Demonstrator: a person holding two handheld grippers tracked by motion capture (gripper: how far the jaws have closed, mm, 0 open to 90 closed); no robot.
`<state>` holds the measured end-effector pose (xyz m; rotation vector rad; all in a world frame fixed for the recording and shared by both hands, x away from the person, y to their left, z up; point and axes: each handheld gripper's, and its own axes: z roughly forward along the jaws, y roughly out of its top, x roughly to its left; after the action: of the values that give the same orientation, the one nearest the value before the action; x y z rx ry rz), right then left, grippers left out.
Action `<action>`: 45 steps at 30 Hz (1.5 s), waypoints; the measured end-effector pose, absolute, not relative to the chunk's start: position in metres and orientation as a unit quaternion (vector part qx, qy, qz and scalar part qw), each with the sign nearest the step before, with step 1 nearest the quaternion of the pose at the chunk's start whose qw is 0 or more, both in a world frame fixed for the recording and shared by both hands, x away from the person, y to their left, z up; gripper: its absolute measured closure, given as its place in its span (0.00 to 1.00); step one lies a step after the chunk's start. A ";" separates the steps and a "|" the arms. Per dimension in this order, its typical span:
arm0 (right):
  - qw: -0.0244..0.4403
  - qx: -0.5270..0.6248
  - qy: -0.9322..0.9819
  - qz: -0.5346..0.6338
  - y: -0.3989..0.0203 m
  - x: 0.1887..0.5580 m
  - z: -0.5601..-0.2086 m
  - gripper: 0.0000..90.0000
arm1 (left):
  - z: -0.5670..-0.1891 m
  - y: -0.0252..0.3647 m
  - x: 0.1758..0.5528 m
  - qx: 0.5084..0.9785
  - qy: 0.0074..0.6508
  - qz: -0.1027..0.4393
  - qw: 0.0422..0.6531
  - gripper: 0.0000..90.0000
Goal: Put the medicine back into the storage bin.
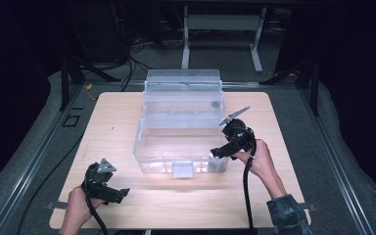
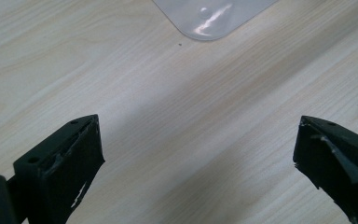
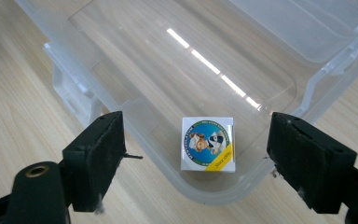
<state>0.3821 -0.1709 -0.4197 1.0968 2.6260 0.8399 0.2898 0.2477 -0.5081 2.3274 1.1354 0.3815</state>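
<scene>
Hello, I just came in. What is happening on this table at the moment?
A person works at a wooden table with a claw in each hand. The right claw hangs open above the near right corner of a clear plastic box whose lid stands open at the back. A small white cube with a round blue picture lies inside that corner, between the jaws but not touched by them. The left claw is open over bare table near the box's corner, holding nothing.
</scene>
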 end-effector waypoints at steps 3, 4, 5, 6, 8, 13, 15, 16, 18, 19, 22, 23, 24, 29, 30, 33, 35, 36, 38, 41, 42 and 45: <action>0.092 0.365 0.880 0.291 -0.175 0.375 -0.422 0.21 | -0.506 0.249 0.293 0.859 0.418 0.141 0.261 0.01; 0.092 0.365 0.878 0.297 -0.177 0.373 -0.423 0.21 | -0.503 0.251 0.296 0.860 0.415 0.139 0.263 0.01; 0.092 0.367 0.875 0.302 -0.178 0.371 -0.423 0.21 | -0.503 0.251 0.296 0.860 0.415 0.139 0.263 0.01; 0.092 0.367 0.875 0.302 -0.178 0.371 -0.423 0.21 | -0.501 0.252 0.298 0.860 0.413 0.137 0.267 0.01; 0.092 0.367 0.871 0.314 -0.182 0.368 -0.424 0.21 | -0.497 0.252 0.300 0.860 0.409 0.134 0.273 0.00; 0.095 0.372 0.863 0.329 -0.185 0.360 -0.429 0.21 | -0.484 0.254 0.308 0.863 0.398 0.130 0.282 0.00; 0.093 0.374 0.862 0.329 -0.184 0.357 -0.432 0.20 | -0.475 0.254 0.313 0.863 0.392 0.131 0.291 0.00; 0.088 0.370 0.862 0.335 -0.184 0.356 -0.433 0.20 | -0.472 0.254 0.314 0.863 0.390 0.130 0.293 0.00; 0.094 0.370 0.861 0.337 -0.184 0.354 -0.435 0.20 | -0.463 0.255 0.322 0.863 0.387 0.127 0.298 0.00; 0.094 0.370 0.861 0.337 -0.184 0.354 -0.435 0.20 | -0.463 0.255 0.322 0.863 0.387 0.127 0.298 0.00; 0.093 0.366 0.857 0.350 -0.184 0.351 -0.438 0.19 | -0.453 0.258 0.337 0.860 0.387 0.122 0.309 0.00; 0.094 0.364 0.859 0.347 -0.183 0.350 -0.439 0.19 | -0.451 0.258 0.341 0.859 0.387 0.120 0.314 0.00; 0.094 0.365 0.858 0.347 -0.183 0.350 -0.440 0.20 | -0.448 0.258 0.345 0.859 0.386 0.116 0.316 0.00; 0.093 0.365 0.859 0.346 -0.184 0.348 -0.443 0.19 | -0.440 0.257 0.358 0.855 0.383 0.100 0.335 0.00; 0.090 0.365 0.858 0.349 -0.185 0.347 -0.443 0.18 | -0.436 0.255 0.364 0.855 0.379 0.094 0.343 0.00; 0.094 0.363 0.858 0.351 -0.185 0.346 -0.444 0.18 | -0.432 0.251 0.368 0.855 0.376 0.089 0.346 0.00; 0.095 0.361 0.858 0.352 -0.185 0.344 -0.446 0.18 | -0.425 0.245 0.372 0.859 0.365 0.088 0.348 0.00; 0.095 0.361 0.858 0.352 -0.185 0.344 -0.446 0.18 | -0.425 0.245 0.372 0.859 0.365 0.088 0.348 0.00; 0.096 0.361 0.859 0.350 -0.183 0.344 -0.449 0.19 | -0.416 0.238 0.373 0.859 0.354 0.093 0.358 0.00; 0.096 0.360 0.860 0.349 -0.181 0.344 -0.449 0.19 | -0.409 0.235 0.375 0.861 0.349 0.097 0.358 0.00; 0.098 0.359 0.860 0.348 -0.180 0.343 -0.448 0.19 | -0.403 0.232 0.379 0.861 0.346 0.101 0.358 0.00; 0.099 0.356 0.859 0.353 -0.180 0.342 -0.448 0.19 | -0.394 0.228 0.386 0.862 0.343 0.106 0.357 0.00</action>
<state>0.3423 -0.1802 -0.4477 1.0539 2.5409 1.0442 0.3860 0.2279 -0.3937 2.2259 0.8851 0.2740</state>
